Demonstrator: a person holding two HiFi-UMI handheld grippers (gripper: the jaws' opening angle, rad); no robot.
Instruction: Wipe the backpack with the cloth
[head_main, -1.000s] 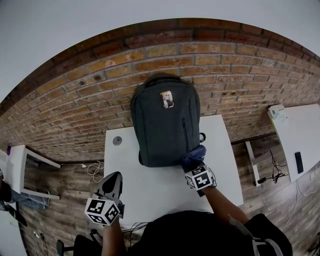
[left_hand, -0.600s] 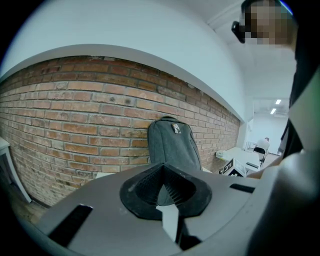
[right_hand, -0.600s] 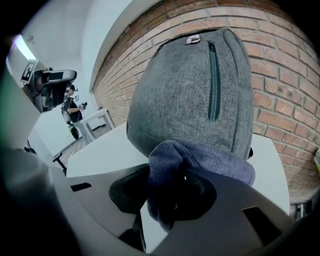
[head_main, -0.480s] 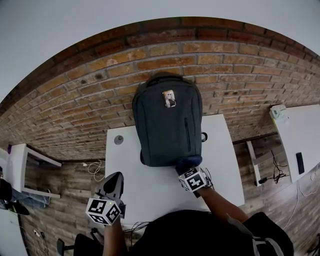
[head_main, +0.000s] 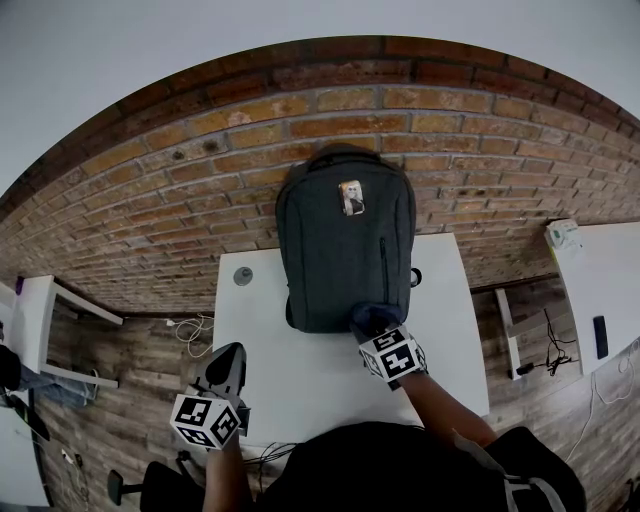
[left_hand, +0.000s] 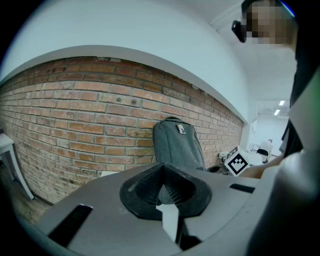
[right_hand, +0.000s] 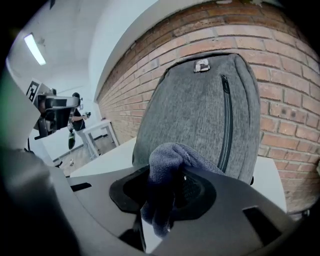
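Observation:
A dark grey backpack stands upright on the white table, leaning on the brick wall; it also shows in the left gripper view and fills the right gripper view. My right gripper is shut on a dark blue cloth, which sits at the backpack's lower front edge. My left gripper hangs over the table's near left corner, away from the backpack, its jaws closed with nothing between them.
A small round grey cap sits in the table's far left corner. Cables hang left of the table. Another white table stands to the right, a white shelf to the left. The floor is wood.
The right gripper with the cloth has slid left along the backpack's bottom edge, then slightly back right. The left gripper has stayed in place.

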